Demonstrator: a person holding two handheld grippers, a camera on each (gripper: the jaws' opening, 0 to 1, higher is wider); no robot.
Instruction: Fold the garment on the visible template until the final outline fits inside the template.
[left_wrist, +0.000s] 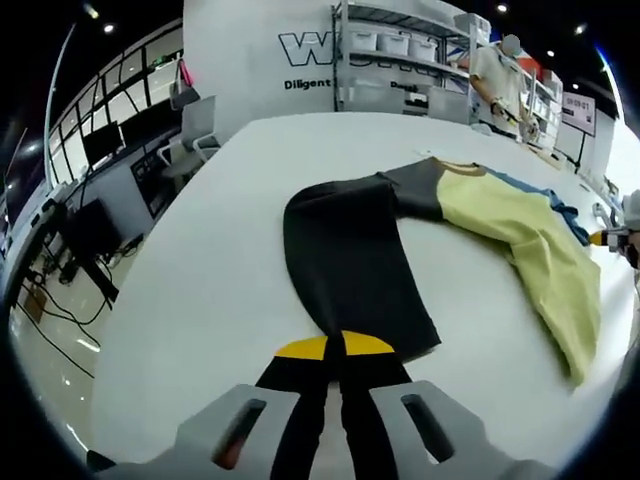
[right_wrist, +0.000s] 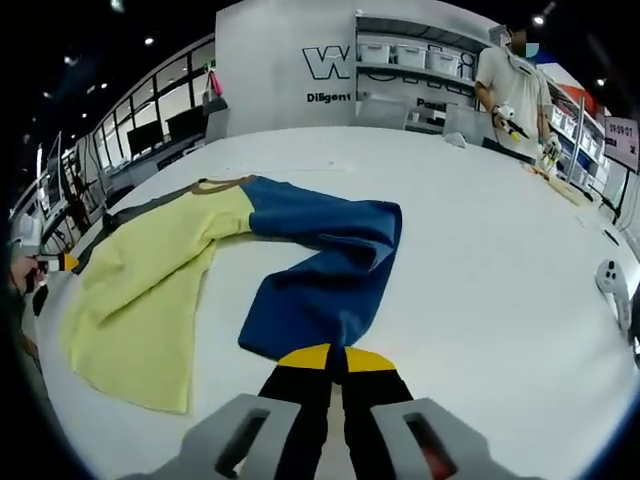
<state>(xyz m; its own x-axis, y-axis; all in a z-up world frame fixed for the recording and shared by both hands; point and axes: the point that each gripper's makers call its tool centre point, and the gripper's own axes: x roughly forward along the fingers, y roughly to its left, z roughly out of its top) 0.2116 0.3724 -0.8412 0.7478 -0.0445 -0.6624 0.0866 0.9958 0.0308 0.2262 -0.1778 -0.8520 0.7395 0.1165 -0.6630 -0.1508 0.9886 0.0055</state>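
Left gripper view: one garment (left_wrist: 450, 210), black sleeve (left_wrist: 355, 260) beside one clenched, empty tool (left_wrist: 334, 370).

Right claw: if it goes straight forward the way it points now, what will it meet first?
Most likely the blue sleeve of the garment; its near edge lies on the white table just ahead of the right claw. The claw looks shut; the exact gap is unclear.

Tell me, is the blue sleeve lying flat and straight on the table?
No, the blue sleeve is bent and bunched near its middle on the table.
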